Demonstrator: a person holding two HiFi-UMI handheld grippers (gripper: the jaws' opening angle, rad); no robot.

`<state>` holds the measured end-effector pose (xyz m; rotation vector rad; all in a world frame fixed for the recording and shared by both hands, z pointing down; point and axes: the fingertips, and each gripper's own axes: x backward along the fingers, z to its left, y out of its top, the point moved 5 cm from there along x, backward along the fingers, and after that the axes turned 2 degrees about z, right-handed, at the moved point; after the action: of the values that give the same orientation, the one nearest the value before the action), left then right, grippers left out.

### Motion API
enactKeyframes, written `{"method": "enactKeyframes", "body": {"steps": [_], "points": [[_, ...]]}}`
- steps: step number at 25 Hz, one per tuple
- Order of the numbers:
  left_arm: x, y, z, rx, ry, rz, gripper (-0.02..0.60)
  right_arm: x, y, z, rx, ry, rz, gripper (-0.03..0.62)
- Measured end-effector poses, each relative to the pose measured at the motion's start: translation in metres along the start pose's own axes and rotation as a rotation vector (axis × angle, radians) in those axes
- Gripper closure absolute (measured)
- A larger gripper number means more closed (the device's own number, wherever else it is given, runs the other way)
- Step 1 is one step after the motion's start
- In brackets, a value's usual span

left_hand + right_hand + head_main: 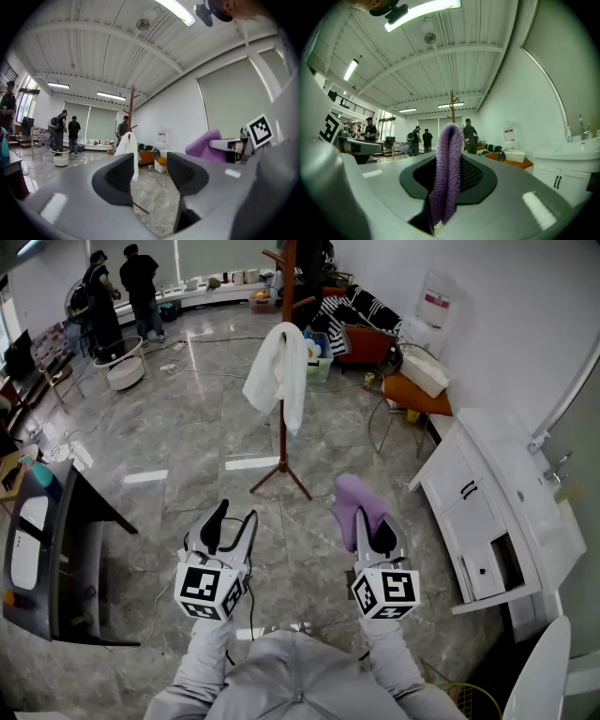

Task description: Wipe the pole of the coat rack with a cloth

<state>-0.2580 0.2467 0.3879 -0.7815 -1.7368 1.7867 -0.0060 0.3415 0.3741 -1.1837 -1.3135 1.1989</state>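
You're clamping the light, floppy purple terry cloth (354, 498) mid-fold in your right tool (370, 531). Your left tool (149, 176) is sitting jaws apart, empty. The slim wooden coat rack pole (282, 442) is standing well ahead of both.

Left hand-held gripper (150, 174) agape, right (449, 174) clamped

My cloth (447, 173): plain purple. Rack (283, 442): red-brown pole. Towel (278, 371): white. Floor (178, 437): grey, marbled with paler veins, glossy. My left gripper (149, 168) and right gripper (449, 164): pale grey bodies, black pads (117, 180), cubes (208, 589) patterned in black-and-white squares. Cabinet (487, 512): white. My sleeves (202, 662): light grey.
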Motion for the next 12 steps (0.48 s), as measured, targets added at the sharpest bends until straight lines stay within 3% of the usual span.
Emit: {"method": "enactKeyframes", "body": {"steps": [12], "points": [[-0.0106,-0.0010,-0.0046,-0.001,0.007,0.005,0.345,-0.0054,-0.0011,-0.0080,0.000,0.010,0.002,0.514]]}}
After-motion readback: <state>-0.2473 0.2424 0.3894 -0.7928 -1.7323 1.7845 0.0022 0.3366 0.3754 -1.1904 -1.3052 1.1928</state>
